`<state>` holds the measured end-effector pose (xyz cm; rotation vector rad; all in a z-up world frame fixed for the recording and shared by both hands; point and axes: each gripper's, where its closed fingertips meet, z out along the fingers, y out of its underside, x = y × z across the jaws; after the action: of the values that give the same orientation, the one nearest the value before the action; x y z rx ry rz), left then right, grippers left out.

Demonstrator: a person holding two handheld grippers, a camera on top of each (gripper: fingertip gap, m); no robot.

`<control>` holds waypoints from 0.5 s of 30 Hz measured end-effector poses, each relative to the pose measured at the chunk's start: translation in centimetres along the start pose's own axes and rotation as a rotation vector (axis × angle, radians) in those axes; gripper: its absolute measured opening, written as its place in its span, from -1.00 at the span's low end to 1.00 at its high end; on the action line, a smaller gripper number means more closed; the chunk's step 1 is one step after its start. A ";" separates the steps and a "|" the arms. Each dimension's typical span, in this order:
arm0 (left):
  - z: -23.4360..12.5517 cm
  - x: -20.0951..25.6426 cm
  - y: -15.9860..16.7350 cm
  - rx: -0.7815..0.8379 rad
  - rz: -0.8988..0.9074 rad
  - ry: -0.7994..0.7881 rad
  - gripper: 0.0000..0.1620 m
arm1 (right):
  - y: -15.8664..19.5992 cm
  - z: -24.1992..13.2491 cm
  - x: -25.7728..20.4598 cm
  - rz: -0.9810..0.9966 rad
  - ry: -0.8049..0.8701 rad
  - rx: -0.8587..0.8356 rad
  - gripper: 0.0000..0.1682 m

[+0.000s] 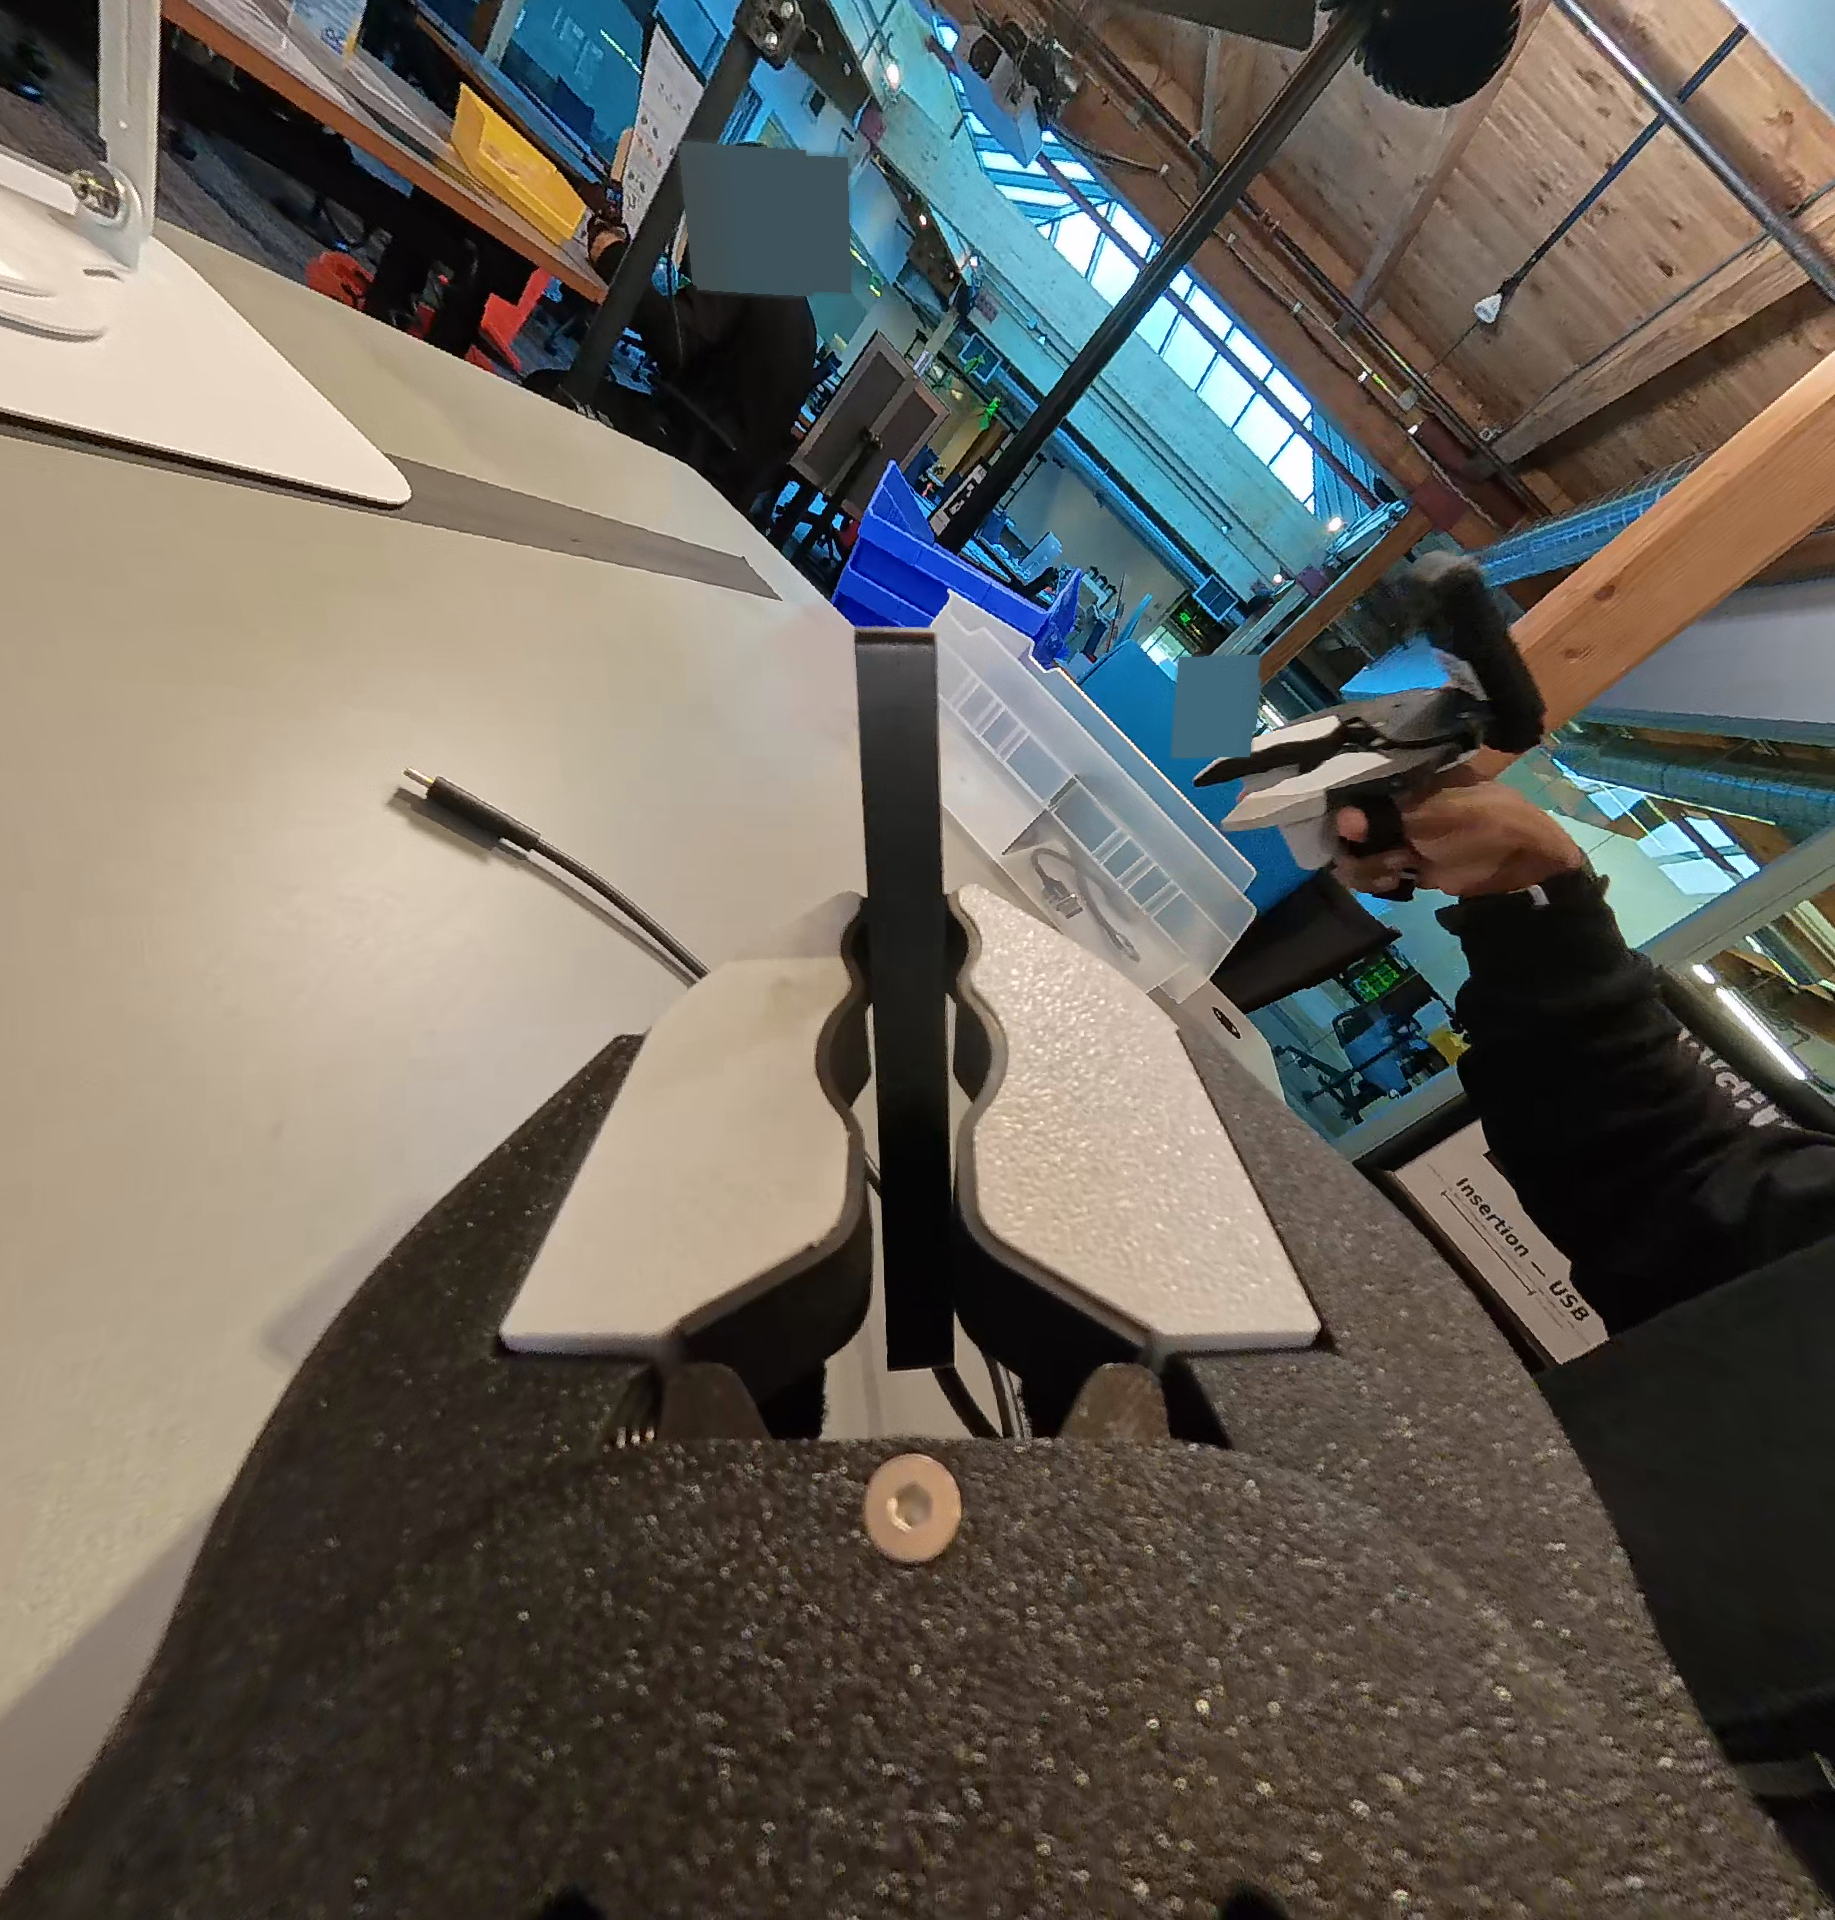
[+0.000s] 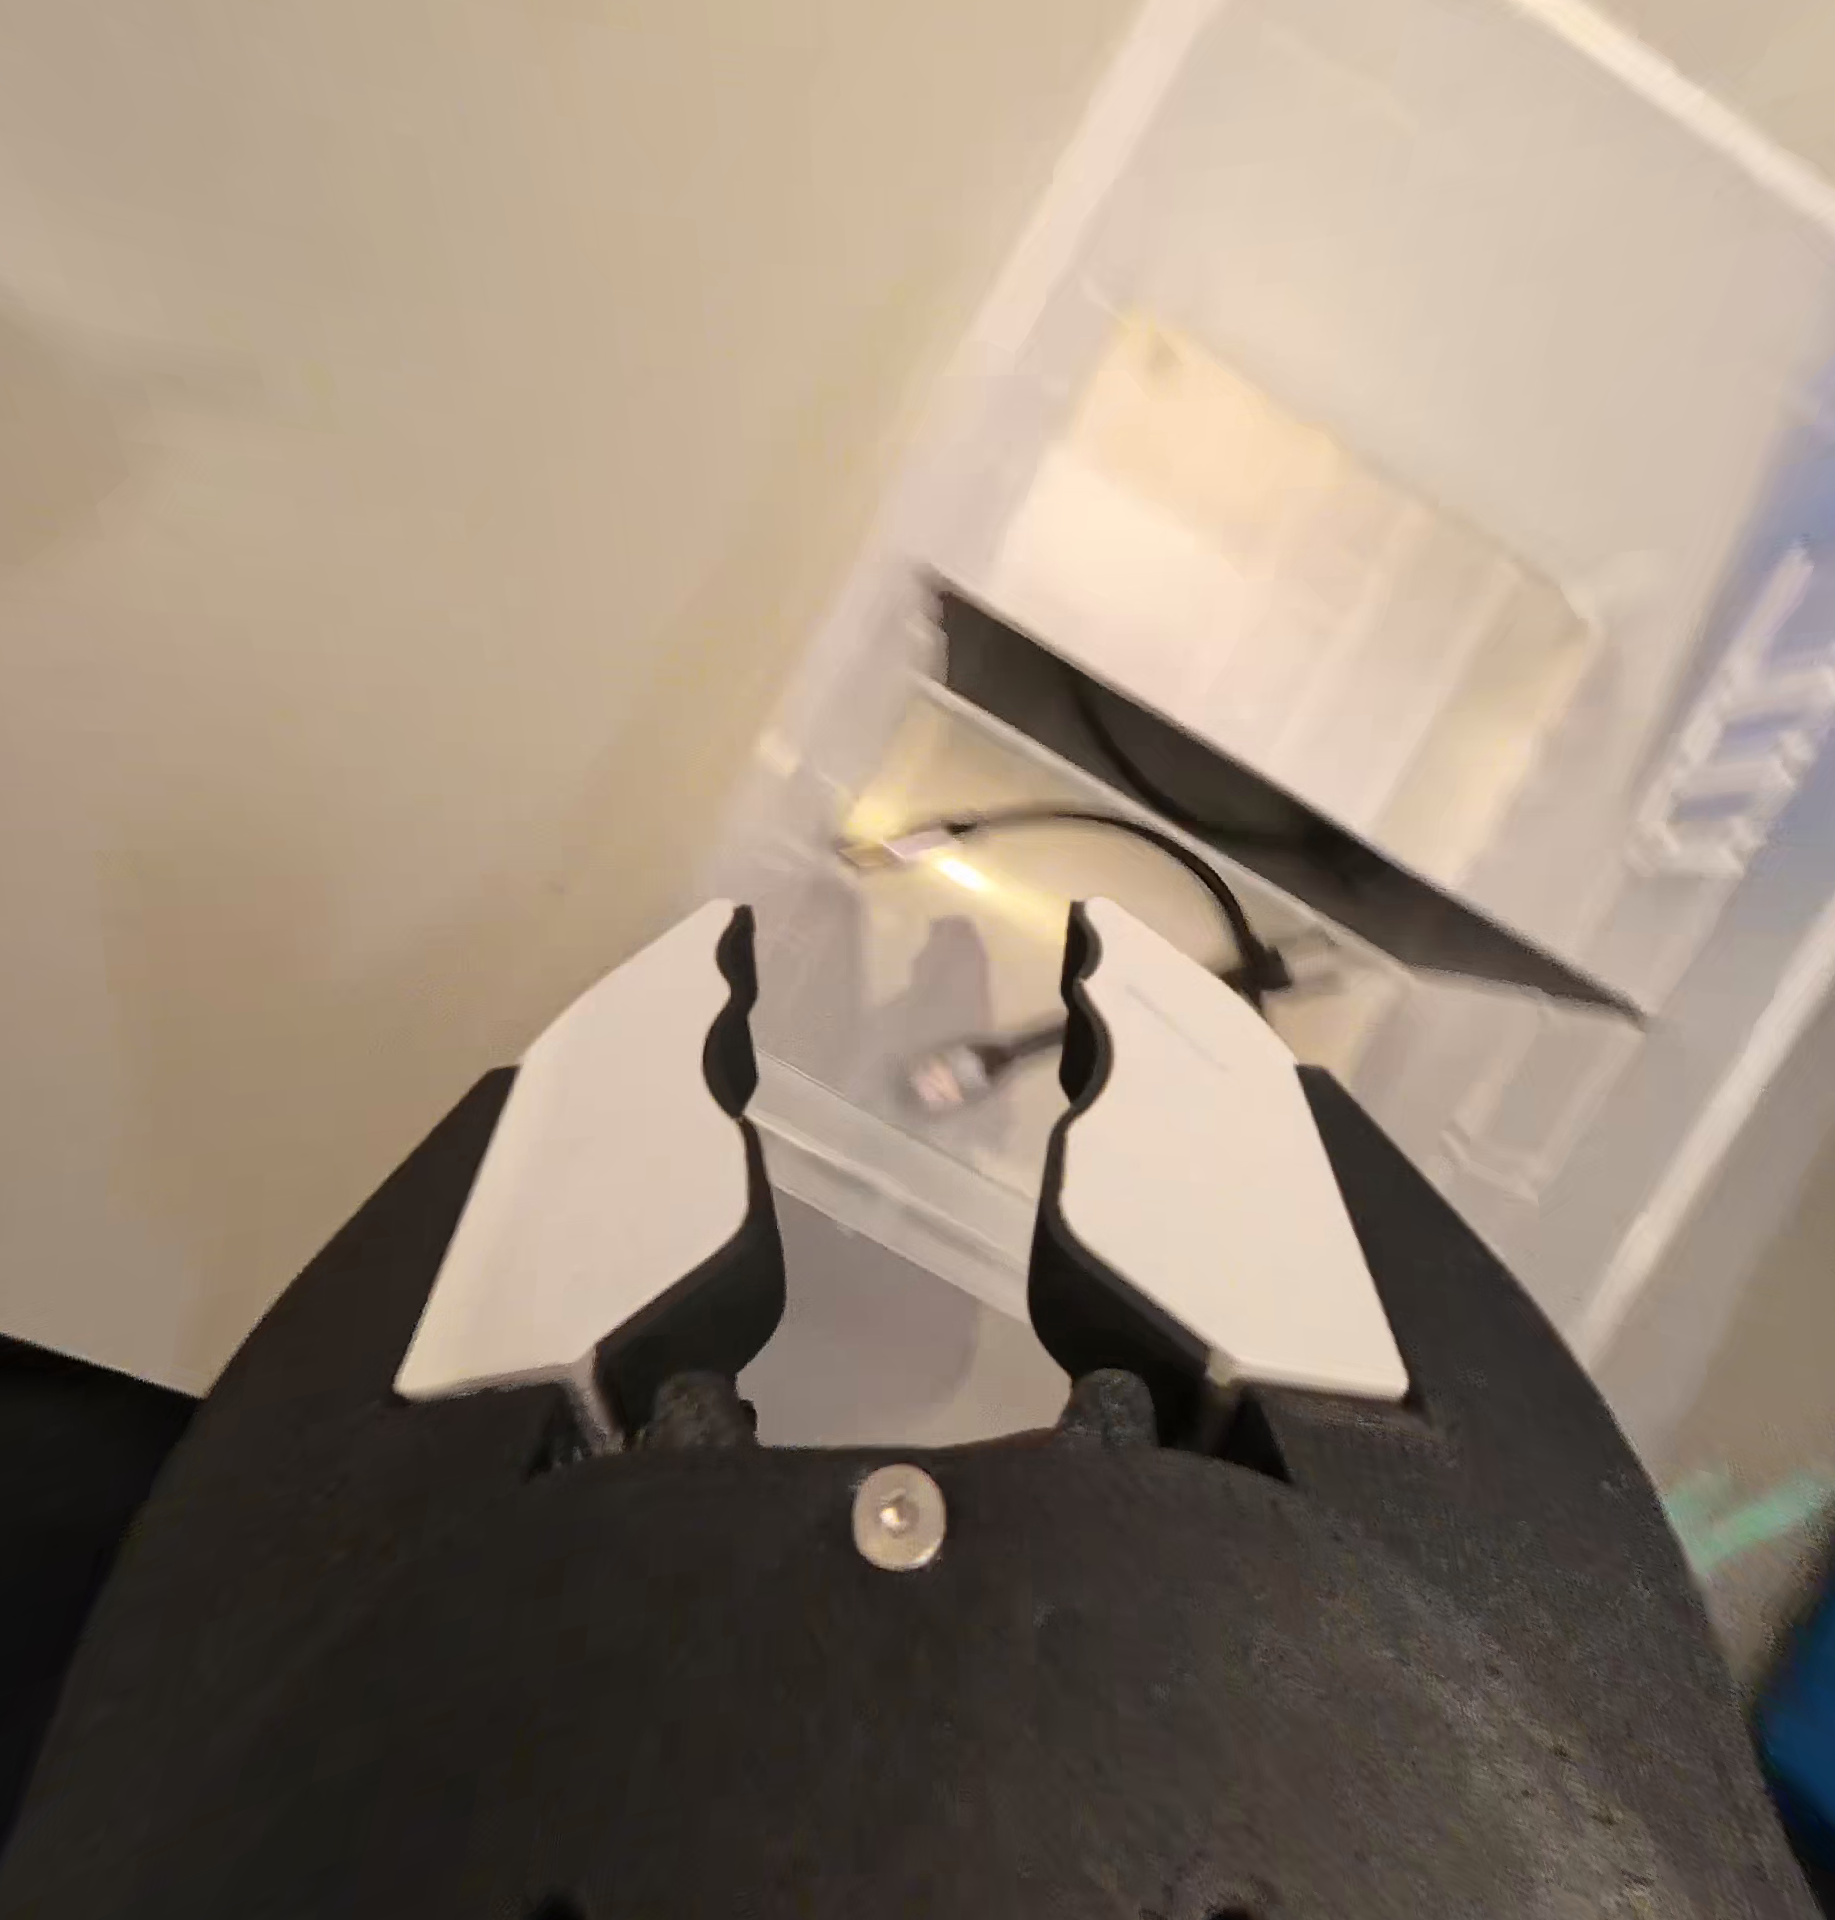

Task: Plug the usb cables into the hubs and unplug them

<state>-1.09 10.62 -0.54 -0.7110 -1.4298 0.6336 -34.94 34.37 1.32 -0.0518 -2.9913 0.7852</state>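
My left gripper (image 1: 905, 914) is shut on a flat black hub (image 1: 897, 790) and holds it on edge above the grey table (image 1: 269, 1039). A black USB cable (image 1: 466, 816) lies loose on the table to its left, plug pointing away. My right gripper (image 2: 908, 920) is open and empty, hovering over a clear plastic bin (image 2: 1412, 364). A short black cable (image 2: 1131, 831) with metal plugs lies in the bin just beyond the fingertips. In the left wrist view the right gripper (image 1: 1230, 784) is in the air above the bin (image 1: 1183, 883).
A white mat (image 1: 217, 416) and a white stand (image 1: 123, 125) lie at the table's far left. A printed card (image 1: 1515, 1257) rests at the right edge. Blue bins (image 1: 913, 561) stand past the table. A dark flat piece (image 2: 1256, 800) sits in the bin. My right fingertips sit around 45 cm from my left ones.
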 end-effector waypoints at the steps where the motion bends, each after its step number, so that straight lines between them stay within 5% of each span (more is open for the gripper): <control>1: 0.0 -0.1 0.0 0.003 -0.004 -0.004 -0.87 | -1.5 0.1 -2.4 -0.025 -0.055 0.049 -0.34; 7: -0.7 -1.5 -0.9 0.074 -0.026 -0.084 -0.86 | -7.2 6.3 -18.7 -0.216 -0.375 0.160 -0.33; 11: -0.9 -1.9 -1.1 0.086 -0.043 -0.098 -0.87 | -9.1 13.4 -25.4 -0.436 -0.437 0.170 -0.23; 15: -0.9 -2.1 -1.2 0.096 -0.036 -0.116 -0.87 | -11.4 15.1 -31.6 -0.547 -0.608 0.247 -0.15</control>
<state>-0.30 8.24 -0.98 -0.5797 -1.5046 0.7204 -4.45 15.62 -7.47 1.1480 -3.0991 1.2428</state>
